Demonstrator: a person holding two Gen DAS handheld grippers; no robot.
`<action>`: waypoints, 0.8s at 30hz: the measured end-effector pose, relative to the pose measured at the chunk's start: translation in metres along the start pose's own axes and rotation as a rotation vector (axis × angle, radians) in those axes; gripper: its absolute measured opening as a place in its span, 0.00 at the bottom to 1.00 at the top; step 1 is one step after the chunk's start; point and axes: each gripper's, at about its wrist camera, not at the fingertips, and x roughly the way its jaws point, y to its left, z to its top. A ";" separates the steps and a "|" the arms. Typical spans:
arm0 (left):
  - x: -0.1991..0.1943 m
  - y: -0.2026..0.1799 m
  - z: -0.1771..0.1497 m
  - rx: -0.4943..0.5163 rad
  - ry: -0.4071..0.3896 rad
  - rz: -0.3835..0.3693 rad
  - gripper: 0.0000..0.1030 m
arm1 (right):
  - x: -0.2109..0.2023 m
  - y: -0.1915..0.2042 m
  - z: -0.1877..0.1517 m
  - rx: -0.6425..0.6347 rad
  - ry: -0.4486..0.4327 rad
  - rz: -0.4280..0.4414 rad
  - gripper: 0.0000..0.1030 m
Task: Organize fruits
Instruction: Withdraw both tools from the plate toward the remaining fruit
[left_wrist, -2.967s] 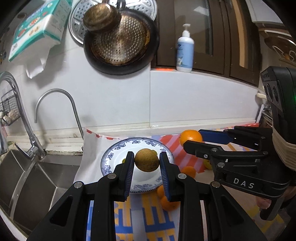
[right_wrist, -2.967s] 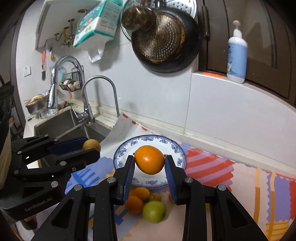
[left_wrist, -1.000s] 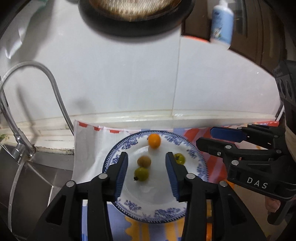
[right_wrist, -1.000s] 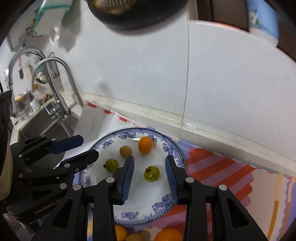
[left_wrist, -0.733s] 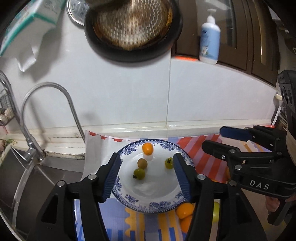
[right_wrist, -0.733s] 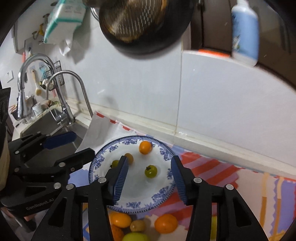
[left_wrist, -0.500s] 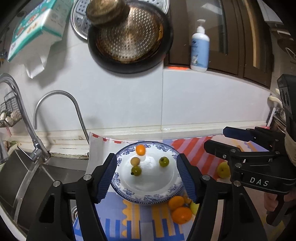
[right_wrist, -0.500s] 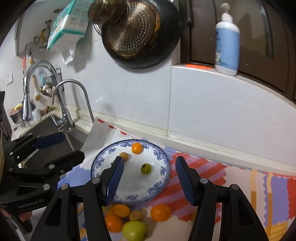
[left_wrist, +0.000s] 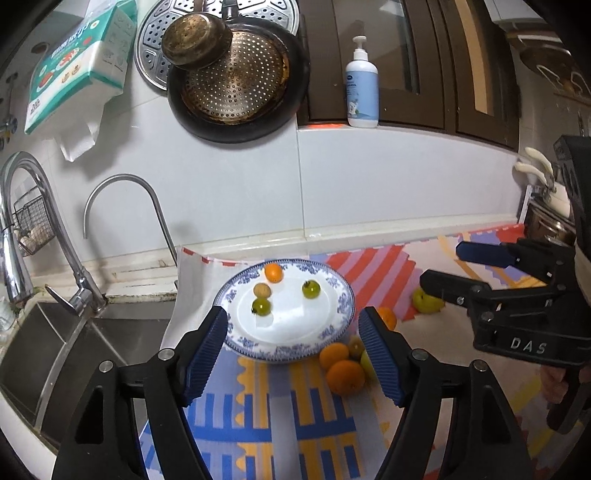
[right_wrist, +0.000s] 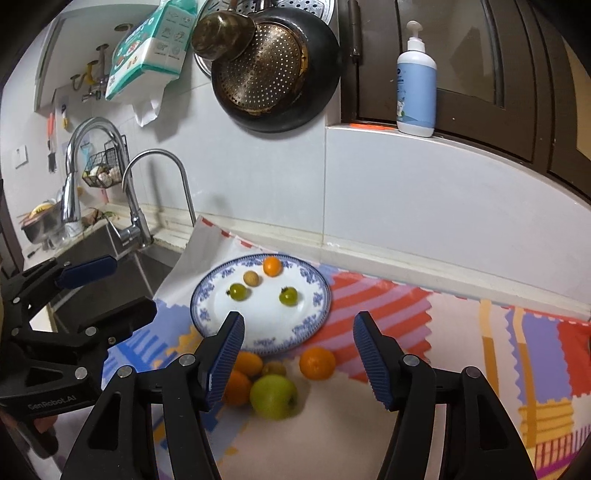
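A blue-and-white plate (left_wrist: 291, 325) (right_wrist: 266, 325) on the patterned mat holds a small orange (left_wrist: 273, 272), a brown fruit (left_wrist: 262, 290) and two green tomatoes (left_wrist: 261, 306) (left_wrist: 311, 289). Loose oranges (left_wrist: 346, 376) and a green apple (right_wrist: 273, 396) lie on the mat in front of the plate. Another green apple (left_wrist: 426, 301) lies to the right. My left gripper (left_wrist: 292, 314) hangs above the plate's near rim. My right gripper (right_wrist: 298, 319) hangs beside it, over the loose fruit. Both sets of jaws are opening, and nothing is between them.
A sink (left_wrist: 55, 350) with two curved faucets (left_wrist: 122, 206) lies left of the mat. A perforated pan (left_wrist: 236, 81) and a paper towel pack (left_wrist: 77, 59) hang on the tiled wall. A soap bottle (left_wrist: 362, 88) stands on the ledge.
The brown fruit and the small orange that my grippers held are now on the plate. Both grippers have opened wider and drawn back and up from the plate.
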 end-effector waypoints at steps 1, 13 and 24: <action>-0.001 -0.001 -0.002 0.004 0.002 -0.002 0.72 | -0.003 0.001 -0.003 -0.005 0.000 -0.007 0.60; -0.002 -0.015 -0.030 0.104 0.025 -0.024 0.76 | -0.015 0.014 -0.032 -0.102 0.019 -0.014 0.67; 0.021 -0.024 -0.050 0.223 0.071 -0.077 0.75 | 0.016 0.021 -0.055 -0.232 0.129 0.034 0.67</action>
